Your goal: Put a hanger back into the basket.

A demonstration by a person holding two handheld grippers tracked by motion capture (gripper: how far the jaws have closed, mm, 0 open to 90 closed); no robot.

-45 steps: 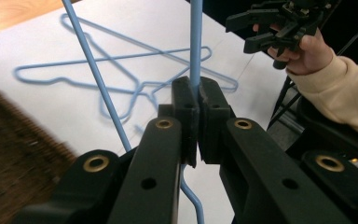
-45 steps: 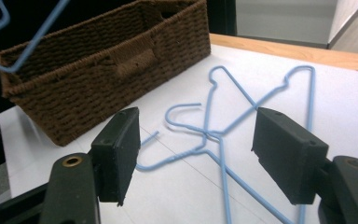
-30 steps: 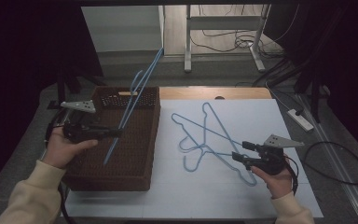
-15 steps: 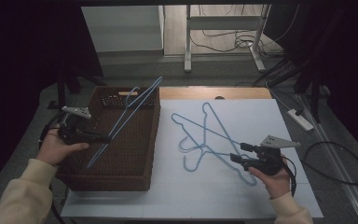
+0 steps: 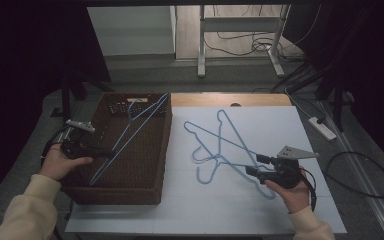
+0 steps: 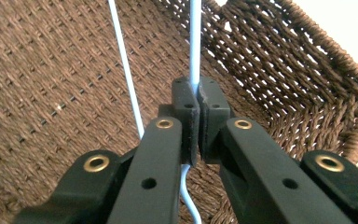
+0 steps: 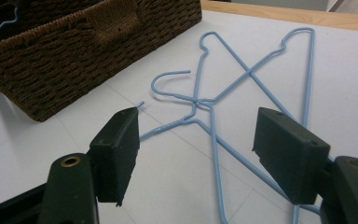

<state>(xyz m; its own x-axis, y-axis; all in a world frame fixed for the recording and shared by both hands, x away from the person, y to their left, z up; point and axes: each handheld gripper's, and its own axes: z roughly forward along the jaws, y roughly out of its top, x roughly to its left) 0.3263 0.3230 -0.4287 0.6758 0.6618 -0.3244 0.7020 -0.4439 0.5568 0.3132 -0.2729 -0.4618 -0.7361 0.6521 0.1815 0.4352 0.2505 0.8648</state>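
A brown wicker basket stands on the left of the table. Low inside it, my left gripper is shut on the wire of a light blue hanger. That hanger slants across the basket with its hook near the far wall. In the left gripper view the pads pinch the wire above the woven floor. Two more blue hangers lie crossed on the white tabletop. My right gripper stands open just in front of them, its jaws wide apart and nothing between them.
The white tabletop has bare room to the right of and in front of the hangers. A wooden strip runs along its far edge. A power strip and cables lie on the floor at the right.
My left gripper has sunk and drawn back to the left with its hanger, which stuck up steeply before and now lies low across the basket. The right gripper has kept still.
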